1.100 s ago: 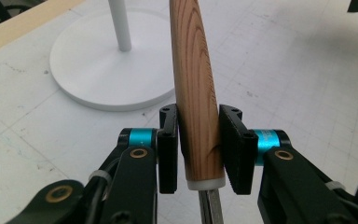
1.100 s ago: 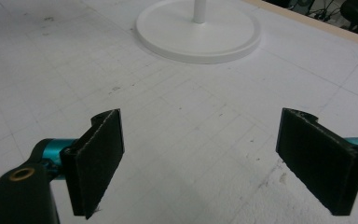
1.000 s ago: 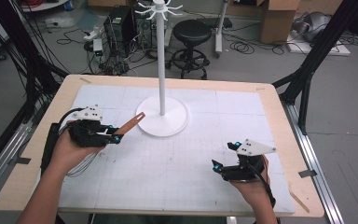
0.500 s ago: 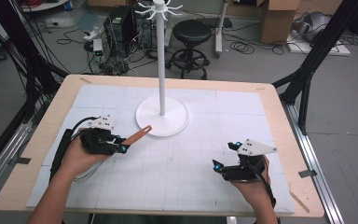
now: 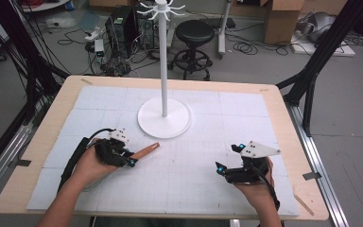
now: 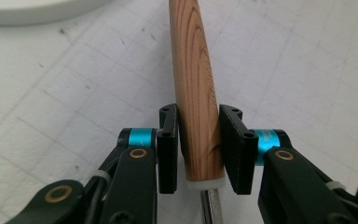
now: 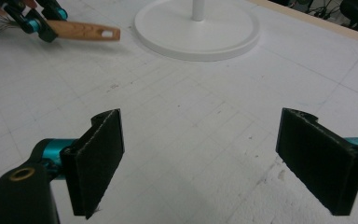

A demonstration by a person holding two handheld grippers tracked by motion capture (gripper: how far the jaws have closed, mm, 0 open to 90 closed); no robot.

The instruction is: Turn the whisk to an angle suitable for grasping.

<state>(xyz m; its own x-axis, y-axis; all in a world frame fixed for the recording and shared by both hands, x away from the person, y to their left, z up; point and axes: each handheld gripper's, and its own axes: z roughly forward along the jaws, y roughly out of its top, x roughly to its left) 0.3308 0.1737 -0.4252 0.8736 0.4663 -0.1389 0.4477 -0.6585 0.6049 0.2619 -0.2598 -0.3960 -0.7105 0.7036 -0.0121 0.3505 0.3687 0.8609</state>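
Left gripper view: the fingers [image 6: 168, 149] of the left gripper [image 6: 198, 147] are closed on the wooden handle [image 6: 195, 88] near its lower end, just above a white collar and a metal stem; whisk wires appear behind that gripper in the right gripper view, so the thing is judged to be a whisk; its handle is seen in the high view [image 5: 145, 151] pointing toward the white stand [image 5: 164, 118], low over the tabletop [image 5: 194, 189] and near the round base. The right gripper [image 7: 200, 163] is held with its fingers wide apart and nothing between them, well apart from the whisk. The carrying step is judged to be in hand; a hole in the handle's tip suggests hanging on the stand's top hooks, which calls for a lift clear of the base and pole. Open room lies between the grippers; the tabletop edges are well away.
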